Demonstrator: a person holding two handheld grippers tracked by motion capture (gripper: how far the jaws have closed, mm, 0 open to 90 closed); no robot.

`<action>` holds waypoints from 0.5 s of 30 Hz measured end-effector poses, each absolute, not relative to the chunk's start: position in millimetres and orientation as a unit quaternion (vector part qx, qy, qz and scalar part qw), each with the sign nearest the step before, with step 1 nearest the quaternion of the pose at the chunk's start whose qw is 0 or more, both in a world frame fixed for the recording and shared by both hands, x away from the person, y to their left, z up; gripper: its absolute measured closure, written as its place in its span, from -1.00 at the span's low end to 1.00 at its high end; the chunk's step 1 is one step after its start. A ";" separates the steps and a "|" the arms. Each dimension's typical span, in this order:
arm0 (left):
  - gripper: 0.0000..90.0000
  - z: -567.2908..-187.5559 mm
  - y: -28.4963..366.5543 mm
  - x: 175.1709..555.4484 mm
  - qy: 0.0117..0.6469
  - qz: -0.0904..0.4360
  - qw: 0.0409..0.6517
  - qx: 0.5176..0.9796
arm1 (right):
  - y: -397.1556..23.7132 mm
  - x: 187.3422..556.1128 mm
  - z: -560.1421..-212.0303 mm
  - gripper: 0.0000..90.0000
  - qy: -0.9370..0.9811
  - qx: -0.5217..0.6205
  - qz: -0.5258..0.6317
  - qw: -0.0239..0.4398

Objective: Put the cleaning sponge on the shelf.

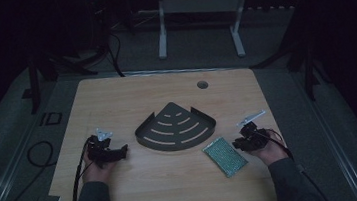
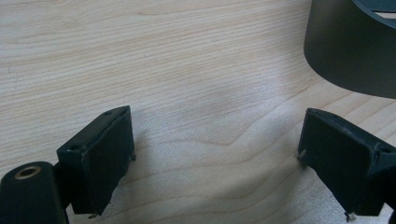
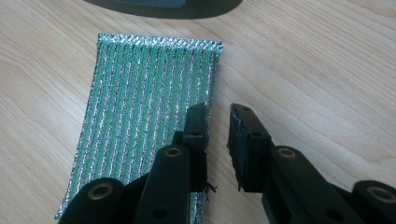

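Observation:
A dark fan-shaped corner tray (image 1: pixel 142 134) with curved slots lies at the table's middle. To its front right, a green glittery scouring pad (image 1: pixel 225 157) lies flat on the wood. My left gripper (image 1: pixel 121 150) rests on the table left of the tray, pointing toward it. In the left gripper view it (image 2: pixel 215 154) is wide open over bare wood, with the tray's wall (image 2: pixel 345 51) at upper right. My right gripper (image 1: pixel 237 143) sits just right of the pad. In the right gripper view it (image 3: pixel 218 126) shows a narrow gap over wood, one jaw above the pad's (image 3: pixel 140 116) edge.
A round cable hole (image 1: pixel 202 84) sits near the table's far edge. White desk legs (image 1: pixel 162 32) stand on the floor beyond the table, and a cable loop (image 1: pixel 36 153) lies on the floor at left. The tray's rim (image 3: pixel 187 7) shows just beyond the pad.

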State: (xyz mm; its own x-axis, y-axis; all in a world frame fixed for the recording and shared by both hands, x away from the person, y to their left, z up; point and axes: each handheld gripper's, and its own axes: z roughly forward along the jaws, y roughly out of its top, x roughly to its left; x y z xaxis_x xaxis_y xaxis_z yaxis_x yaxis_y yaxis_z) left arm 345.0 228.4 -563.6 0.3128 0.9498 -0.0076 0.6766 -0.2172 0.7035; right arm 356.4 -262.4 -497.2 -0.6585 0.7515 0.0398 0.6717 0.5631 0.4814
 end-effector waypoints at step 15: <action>-0.76 -563.6 228.4 345.1 0.543 0.220 0.310 0.748 | -255.7 363.6 -498.9 0.72 0.889 0.400 0.213 0.063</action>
State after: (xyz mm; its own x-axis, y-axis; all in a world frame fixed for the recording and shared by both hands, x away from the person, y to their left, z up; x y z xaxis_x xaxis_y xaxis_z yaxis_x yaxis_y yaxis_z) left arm 345.1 228.4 -563.6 0.3126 0.9499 -0.0075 0.6764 -0.2170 0.7038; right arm 363.6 -255.7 -498.9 -0.6718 0.7384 0.0594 0.6850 0.5887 0.4293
